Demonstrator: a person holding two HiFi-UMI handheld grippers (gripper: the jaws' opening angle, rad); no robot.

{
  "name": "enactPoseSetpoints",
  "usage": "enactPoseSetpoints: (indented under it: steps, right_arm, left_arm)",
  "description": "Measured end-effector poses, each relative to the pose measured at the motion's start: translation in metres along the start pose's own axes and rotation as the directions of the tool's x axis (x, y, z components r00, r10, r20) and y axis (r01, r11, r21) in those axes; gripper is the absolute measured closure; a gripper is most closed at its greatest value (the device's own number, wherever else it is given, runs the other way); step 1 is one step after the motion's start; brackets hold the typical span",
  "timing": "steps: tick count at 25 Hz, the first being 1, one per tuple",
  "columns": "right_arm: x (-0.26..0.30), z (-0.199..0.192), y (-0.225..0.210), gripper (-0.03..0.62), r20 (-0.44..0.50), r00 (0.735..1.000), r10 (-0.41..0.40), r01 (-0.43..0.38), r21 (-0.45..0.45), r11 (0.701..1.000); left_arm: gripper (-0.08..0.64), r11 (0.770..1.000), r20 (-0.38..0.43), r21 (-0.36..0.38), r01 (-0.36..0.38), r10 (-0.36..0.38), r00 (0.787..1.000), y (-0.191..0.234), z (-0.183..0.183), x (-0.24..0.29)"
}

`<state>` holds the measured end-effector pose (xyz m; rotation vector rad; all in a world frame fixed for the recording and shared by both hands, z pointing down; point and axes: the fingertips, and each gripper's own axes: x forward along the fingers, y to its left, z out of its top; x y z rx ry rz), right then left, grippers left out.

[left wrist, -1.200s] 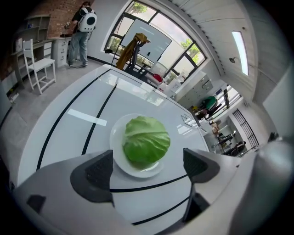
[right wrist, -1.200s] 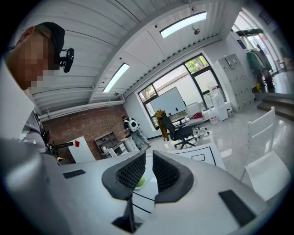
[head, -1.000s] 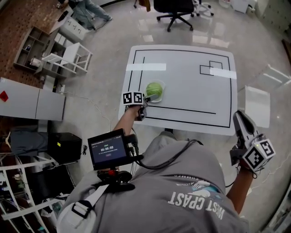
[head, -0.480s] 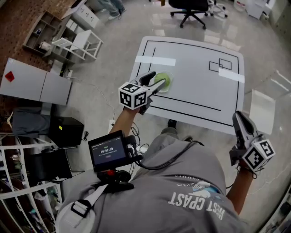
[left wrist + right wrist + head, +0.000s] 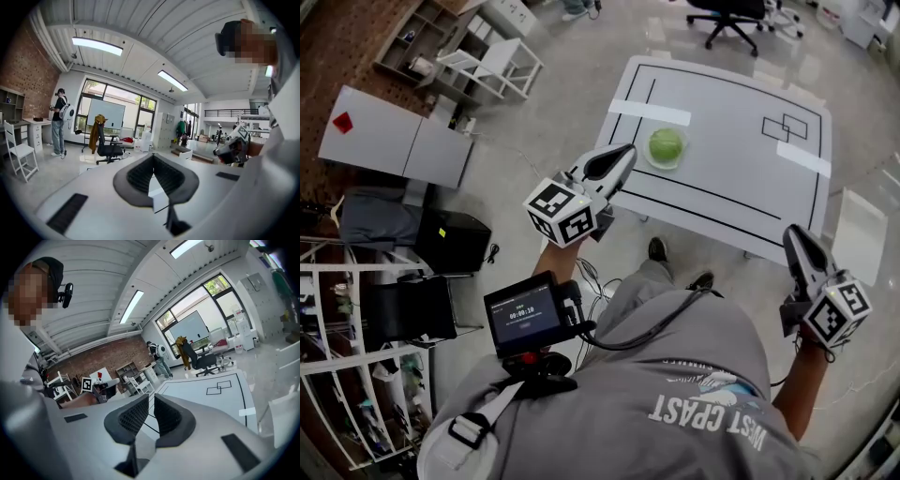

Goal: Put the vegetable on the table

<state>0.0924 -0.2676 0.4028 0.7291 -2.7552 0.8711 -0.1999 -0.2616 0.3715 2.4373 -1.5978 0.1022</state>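
A round green vegetable [image 5: 666, 146] sits in a shallow pale dish on the white table [image 5: 731, 187], near its left edge inside the black outline. My left gripper [image 5: 622, 154] is raised above the floor just left of the table's near-left corner, apart from the vegetable. Its jaws are shut with nothing between them; in the left gripper view the left gripper [image 5: 152, 157] points out across the room, with its pads meeting at the tips. My right gripper [image 5: 794, 236] hangs off the table's near-right edge, jaws close together and empty, as the right gripper view [image 5: 150, 400] confirms.
A black office chair [image 5: 736, 11] stands beyond the table. White shelving and a chair [image 5: 492, 61], a white cabinet [image 5: 389, 145] and a black box [image 5: 450, 242] lie to the left. A white box [image 5: 860, 232] is right of the table. A person [image 5: 59, 123] stands far off.
My left gripper has pulled back from the vegetable, risen toward me and gone from open to shut. The vegetable stays in its dish on the table. The right gripper has hardly moved.
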Motion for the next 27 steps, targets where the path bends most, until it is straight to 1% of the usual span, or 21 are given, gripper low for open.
enactPoseSetpoints:
  steps: [2,4,7,10,12,14,16,17,19,21,24,27]
  right_arm:
    - [0.005,0.002,0.004,0.563,-0.009,1.000,-0.010,0.010,-0.046,0.999]
    - [0.005,-0.005,0.022,0.569,-0.005,1.000,-0.015,0.014,-0.076,0.997]
    - [0.010,-0.011,0.049,0.580,0.008,0.999,-0.033,0.034,-0.104,0.994]
    - [0.027,-0.016,0.065,0.580,0.016,0.998,-0.060,0.062,-0.094,0.994]
    - [0.046,-0.023,0.083,0.580,0.014,0.998,-0.054,0.055,-0.080,0.995]
    - [0.069,-0.030,0.111,0.580,0.000,1.000,-0.023,0.023,-0.086,0.996]
    - [0.092,-0.034,0.145,0.580,-0.019,1.000,0.011,-0.013,-0.108,0.994]
    - [0.100,-0.034,0.160,0.580,-0.024,0.999,0.023,-0.025,-0.120,0.992]
    - [0.113,-0.035,0.183,0.580,-0.023,0.999,0.037,-0.040,-0.133,0.990]
    - [0.118,-0.037,0.197,0.580,-0.018,0.999,0.039,-0.041,-0.138,0.990]
    - [0.120,-0.045,0.209,0.580,-0.026,1.000,0.018,-0.022,-0.147,0.989]
    - [0.118,-0.058,0.216,0.580,-0.015,1.000,0.001,-0.002,-0.112,0.994]
  left_arm:
    - [0.552,1.000,0.023,0.022,-0.001,0.000,1.000,0.001,0.012,-0.009]
    - [0.552,0.999,0.043,0.038,0.007,-0.009,0.999,0.000,0.016,-0.029]
    - [0.552,0.999,0.083,0.038,0.022,-0.025,0.996,0.004,0.020,-0.060]
    - [0.552,0.998,0.089,0.049,0.033,-0.037,0.995,0.018,0.016,-0.079]
    - [0.552,0.998,0.078,0.061,0.029,-0.033,0.996,0.032,0.008,-0.096]
    - [0.552,0.999,0.079,0.042,0.019,-0.022,0.997,0.049,0.001,-0.119]
    - [0.552,1.000,0.088,-0.007,0.009,-0.008,0.996,0.066,-0.007,-0.144]
    - [0.552,1.000,0.089,-0.029,0.005,-0.003,0.996,0.074,-0.010,-0.156]
    - [0.552,0.999,0.087,-0.050,0.001,0.003,0.996,0.085,-0.016,-0.176]
    - [0.552,0.999,0.085,-0.051,0.001,0.003,0.996,0.092,-0.018,-0.189]
    - [0.552,0.999,0.098,-0.041,0.002,0.002,0.995,0.102,-0.013,-0.205]
    - [0.552,0.999,0.114,-0.034,0.003,0.001,0.994,0.109,-0.008,-0.221]
